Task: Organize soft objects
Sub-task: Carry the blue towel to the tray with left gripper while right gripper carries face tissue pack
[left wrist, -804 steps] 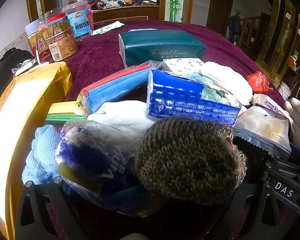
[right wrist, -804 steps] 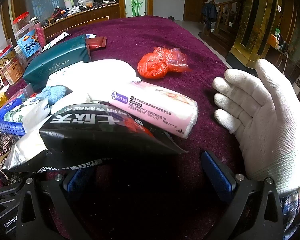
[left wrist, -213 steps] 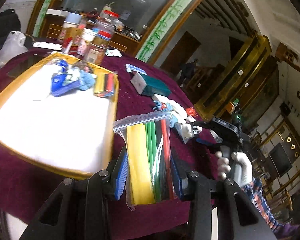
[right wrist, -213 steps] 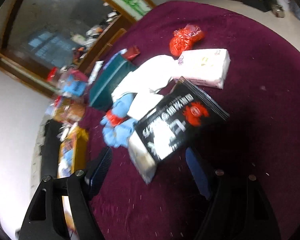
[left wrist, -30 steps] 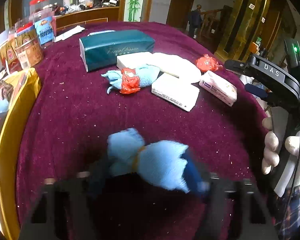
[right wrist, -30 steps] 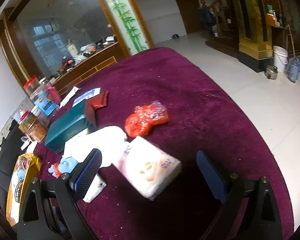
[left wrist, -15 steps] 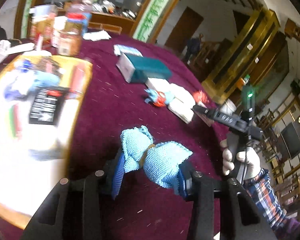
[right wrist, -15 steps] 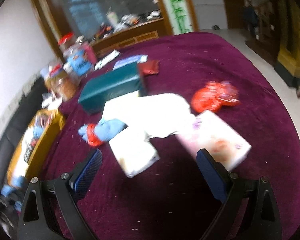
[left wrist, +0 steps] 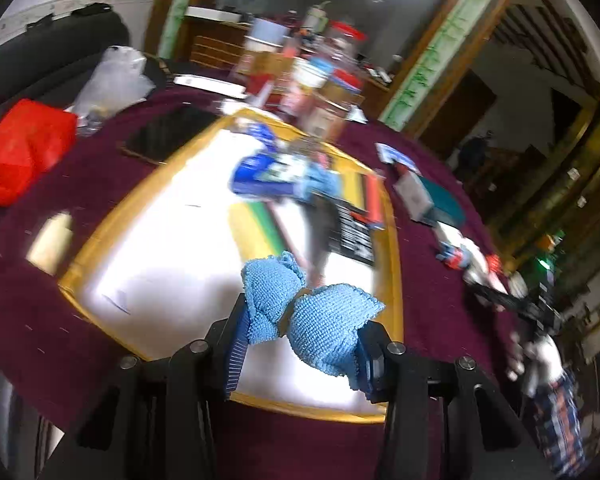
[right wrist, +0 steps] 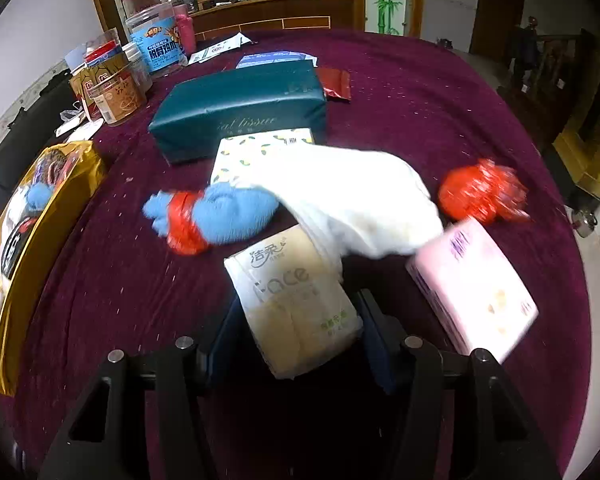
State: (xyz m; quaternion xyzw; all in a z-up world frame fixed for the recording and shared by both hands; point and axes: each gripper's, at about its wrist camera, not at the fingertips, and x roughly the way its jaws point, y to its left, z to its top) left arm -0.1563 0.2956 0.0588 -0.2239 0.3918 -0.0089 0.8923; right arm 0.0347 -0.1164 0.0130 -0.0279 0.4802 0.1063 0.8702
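Note:
My left gripper (left wrist: 300, 344) is shut on a light blue cloth bundle (left wrist: 324, 320) tied at its middle, held above the near part of the gold-rimmed tray (left wrist: 300, 407). Several items lie blurred at the tray's far end. In the right wrist view, my right gripper (right wrist: 300, 332) points down over a cream tissue pack (right wrist: 296, 300). Its jaws are closing, with the pack between them and the pads against its two sides. Just beyond lie a blue cloth with a red bag around it (right wrist: 228, 216), a white bundle (right wrist: 360, 208) and a pink tissue pack (right wrist: 476, 292).
A green tissue box (right wrist: 240, 108), a patterned pack (right wrist: 260, 148) and a red plastic bag (right wrist: 480, 196) lie further back on the maroon tablecloth. Jars (right wrist: 156, 44) crowd the far left corner. A red box (left wrist: 24, 152) and a black slab (left wrist: 168, 132) sit beside the tray.
My left gripper has swung with the blue cloth from the open tablecloth to above the tray. The right gripper has moved over the cream pack and its jaws have narrowed around it.

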